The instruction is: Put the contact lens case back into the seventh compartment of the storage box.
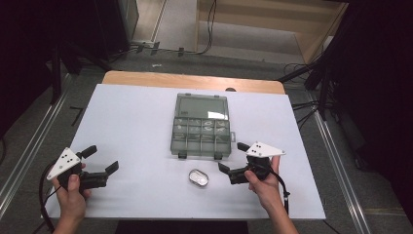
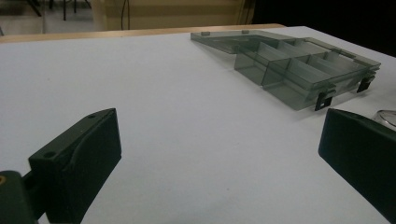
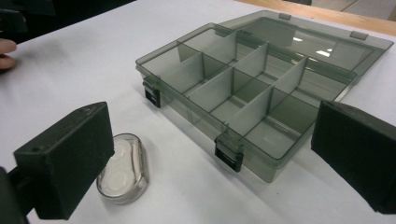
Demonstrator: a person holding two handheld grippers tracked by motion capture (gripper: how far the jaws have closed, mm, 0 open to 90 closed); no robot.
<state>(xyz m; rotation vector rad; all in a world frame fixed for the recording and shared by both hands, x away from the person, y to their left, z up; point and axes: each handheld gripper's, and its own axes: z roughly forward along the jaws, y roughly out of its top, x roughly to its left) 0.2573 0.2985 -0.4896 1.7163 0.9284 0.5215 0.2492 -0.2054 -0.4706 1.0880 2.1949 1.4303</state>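
Observation:
A smoky transparent organiser box [image 1: 201, 130] lies in the middle of the white table, its lid [image 1: 202, 107] folded back flat and its compartments [image 3: 243, 100] empty. In front of it sits a small oval clear case [image 1: 198, 178] [image 3: 124, 173]. My left gripper [image 1: 101, 159] rests near the front left of the table, open, jaws wide with nothing between them; the box [image 2: 299, 70] lies off to its right. My right gripper [image 1: 233, 157] is open just right of the oval case, its jaws pointing toward the box's front latches [image 3: 229, 153].
The white table [image 1: 136, 126] has a wooden strip along its far edge [image 1: 195, 80]. Cables and dark stands surround it on the floor. A person's hand [image 3: 5, 53] shows at the far left of the right gripper view.

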